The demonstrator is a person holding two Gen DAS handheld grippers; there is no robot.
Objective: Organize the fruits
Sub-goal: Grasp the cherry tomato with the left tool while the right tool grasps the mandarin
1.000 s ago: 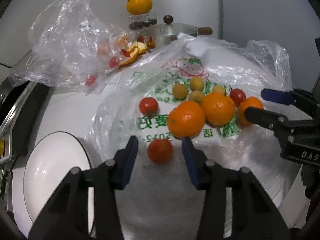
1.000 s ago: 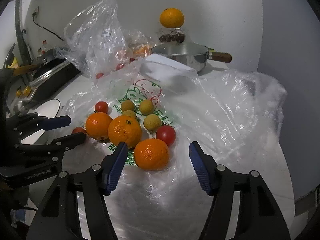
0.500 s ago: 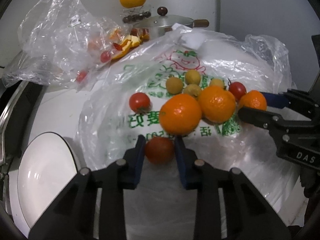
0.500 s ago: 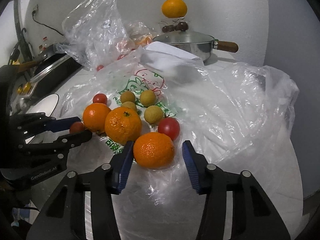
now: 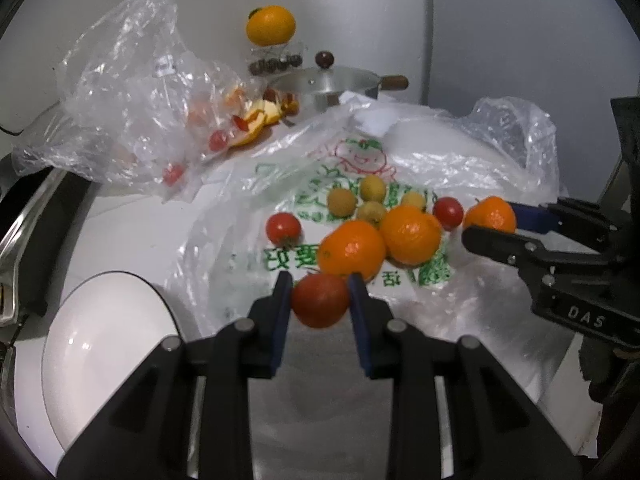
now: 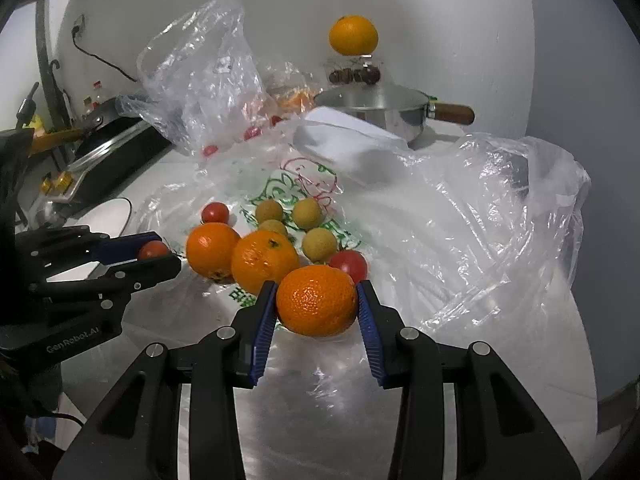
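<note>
Fruits lie in a loose heap on a printed plastic bag [image 6: 460, 216] spread over the white counter [image 5: 132, 236], and two of them have just been taken up. A second ago both pairs of tongs stood apart around their targets; now the left gripper [image 5: 320, 300] is clamped on a red tomato [image 5: 320, 305] at the near edge of the bag, and the right gripper [image 6: 316, 300] is clamped on a mandarin [image 6: 316, 300] at the near side of the heap. Each fruit sits squarely between its blue pads, so both grasps look sound, though neither piece appears lifted clear of the plastic yet.

Two larger oranges [image 6: 264, 261], a few small yellow-green fruits [image 6: 307, 213] and two more tomatoes remain on the bag. A white plate [image 5: 108, 344] sits at the counter's near left edge, just beside the left gripper; it is likely the place for the tomato. Sorting seems only begun.
</note>
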